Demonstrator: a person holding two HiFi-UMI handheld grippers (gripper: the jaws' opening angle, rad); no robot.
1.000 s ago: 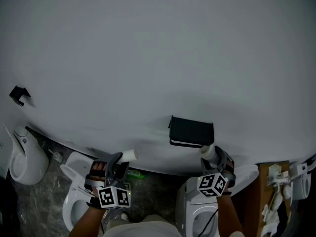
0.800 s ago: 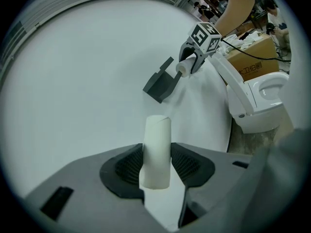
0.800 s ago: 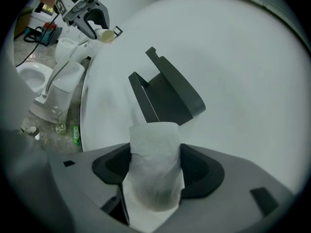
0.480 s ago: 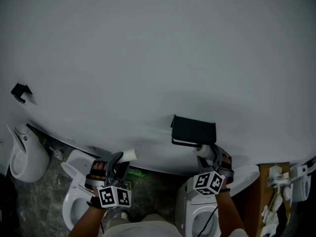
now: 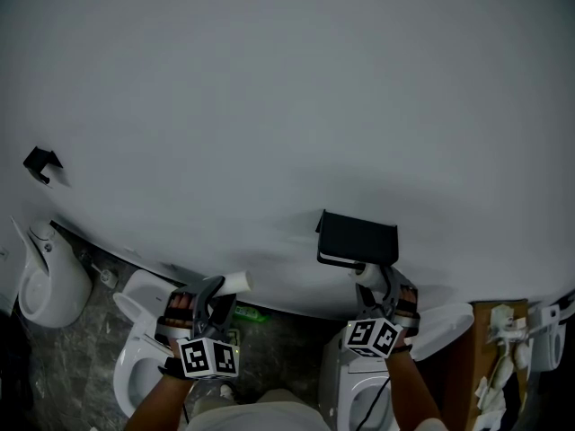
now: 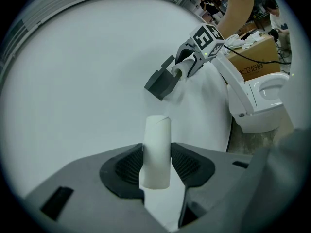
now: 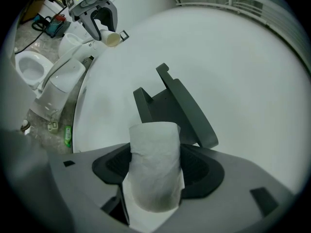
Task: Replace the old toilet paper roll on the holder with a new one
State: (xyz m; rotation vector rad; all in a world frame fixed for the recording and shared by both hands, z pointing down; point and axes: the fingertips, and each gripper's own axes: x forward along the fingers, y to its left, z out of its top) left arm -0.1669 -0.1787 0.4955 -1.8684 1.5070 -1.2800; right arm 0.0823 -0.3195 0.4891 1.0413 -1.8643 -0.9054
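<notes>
Beyond my right jaws, the new roll (image 7: 154,164) covers the holder's (image 7: 180,106) lower edge, and the roll's own base sinks out of sight between them. My left jaws hide the empty tube's (image 6: 156,149) bottom end.

Slid the right tongs (image 5: 373,282), clamped on the new roll (image 5: 361,273), leftward from below the right corner of the holder (image 5: 358,238) to just under its middle.

White wall (image 5: 269,79), grey marbled floor (image 5: 67,375)
</notes>
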